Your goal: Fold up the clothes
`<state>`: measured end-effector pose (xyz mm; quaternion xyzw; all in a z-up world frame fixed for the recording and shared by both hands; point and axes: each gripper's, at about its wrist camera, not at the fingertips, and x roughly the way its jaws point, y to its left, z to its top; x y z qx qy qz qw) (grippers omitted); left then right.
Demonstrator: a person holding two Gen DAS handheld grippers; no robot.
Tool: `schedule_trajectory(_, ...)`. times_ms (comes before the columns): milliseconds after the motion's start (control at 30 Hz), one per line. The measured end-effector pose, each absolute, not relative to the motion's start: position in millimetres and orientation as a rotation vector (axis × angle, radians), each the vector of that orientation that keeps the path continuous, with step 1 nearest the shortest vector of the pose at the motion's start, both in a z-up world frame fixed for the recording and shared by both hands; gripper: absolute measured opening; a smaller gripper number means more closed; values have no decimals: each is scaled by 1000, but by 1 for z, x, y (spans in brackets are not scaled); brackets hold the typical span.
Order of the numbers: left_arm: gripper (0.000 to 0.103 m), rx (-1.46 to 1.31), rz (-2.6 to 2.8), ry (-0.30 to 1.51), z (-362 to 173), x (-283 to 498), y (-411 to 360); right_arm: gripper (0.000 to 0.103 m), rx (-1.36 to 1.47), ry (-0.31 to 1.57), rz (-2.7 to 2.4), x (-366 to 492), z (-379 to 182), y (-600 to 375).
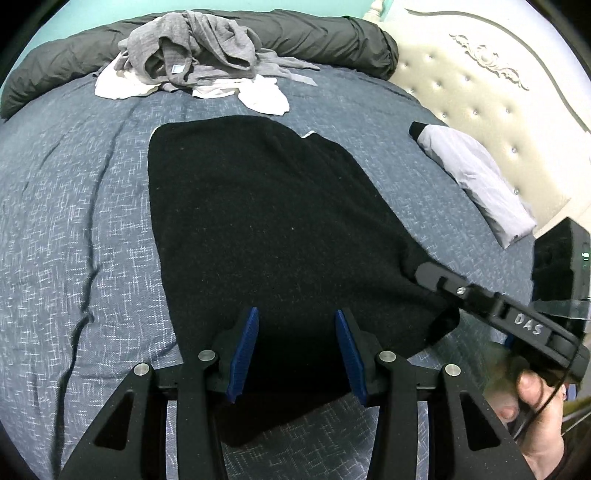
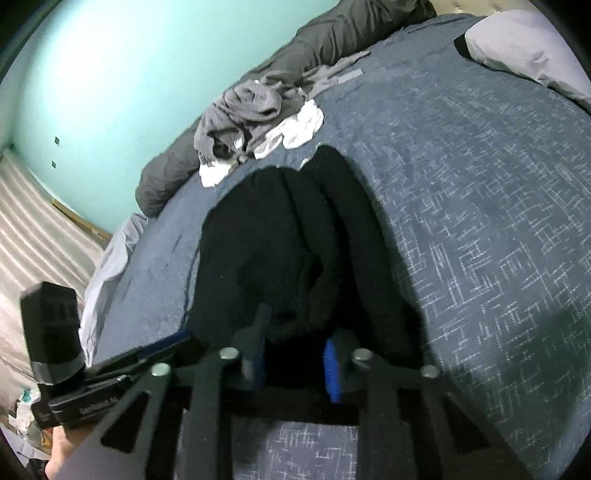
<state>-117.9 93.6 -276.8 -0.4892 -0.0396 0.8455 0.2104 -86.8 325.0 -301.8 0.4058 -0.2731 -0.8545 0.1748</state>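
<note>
A black fleece garment (image 1: 258, 221) lies spread along the blue patterned bedspread (image 1: 74, 221), its near hem toward me. My left gripper (image 1: 295, 321) hovers low over that near hem with its blue pads (image 1: 243, 354) well apart. Flat black cloth fills the gap, and I see no pinch. At the garment's right edge, my right gripper (image 1: 421, 271) reaches in from the side. In the right wrist view the right gripper (image 2: 295, 332) is shut on a bunched ridge of the black garment (image 2: 280, 240). The left gripper (image 2: 184, 336) lies low beside it, at the cloth's left edge.
A heap of grey and white clothes (image 1: 192, 55) sits at the far end against a rolled dark grey duvet (image 1: 314, 33). A folded pale grey garment (image 1: 476, 177) lies by the tufted cream headboard (image 1: 498, 92). A person's hand (image 1: 535, 406) holds the right gripper.
</note>
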Motion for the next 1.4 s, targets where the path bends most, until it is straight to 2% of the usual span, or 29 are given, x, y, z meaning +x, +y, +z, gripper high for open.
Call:
schedule_trajectory(67, 47, -1361, 2347, -110, -275, -117, 94, 13, 1092, -757, -2446, -81, -288, 325)
schedule_trajectory(233, 47, -1343, 2349, -92, -265, -112, 95, 12, 1003, -727, -2497, -63, -264, 332)
schedule_trajectory(533, 47, -1401, 2322, -20, -285, -111, 102, 12, 1274, -855, -2447, -65, -319, 347)
schedule_trajectory(633, 47, -1403, 2322, -21, -284, -111, 101, 15, 1262, -903, -2419, -67, -320, 351)
schedule_trajectory(733, 47, -1394, 2354, -12, -278, -111, 98, 26, 1232, -949, -2433, -67, -313, 359)
schedule_trajectory(800, 47, -1385, 2383, 0, -275, -110, 95, 26, 1212, -976, -2446, -66, -308, 365)
schedule_trajectory(1067, 47, -1383, 2387, 9, -282, -109, 94, 27, 1032, -859, -2473, -65, -268, 352)
schedule_trajectory(1200, 48, -1382, 2384, -8, -284, -110, 92, 27, 1094, -783, -2411, -74, -274, 330)
schedule_trajectory(1300, 48, -1384, 2377, -17, -285, -111, 92, 27, 1242, -680, -2421, -83, -288, 318)
schedule_trajectory(1400, 48, -1387, 2370, -26, -286, -111, 92, 12, 1364, -577, -2431, -88, -299, 316)
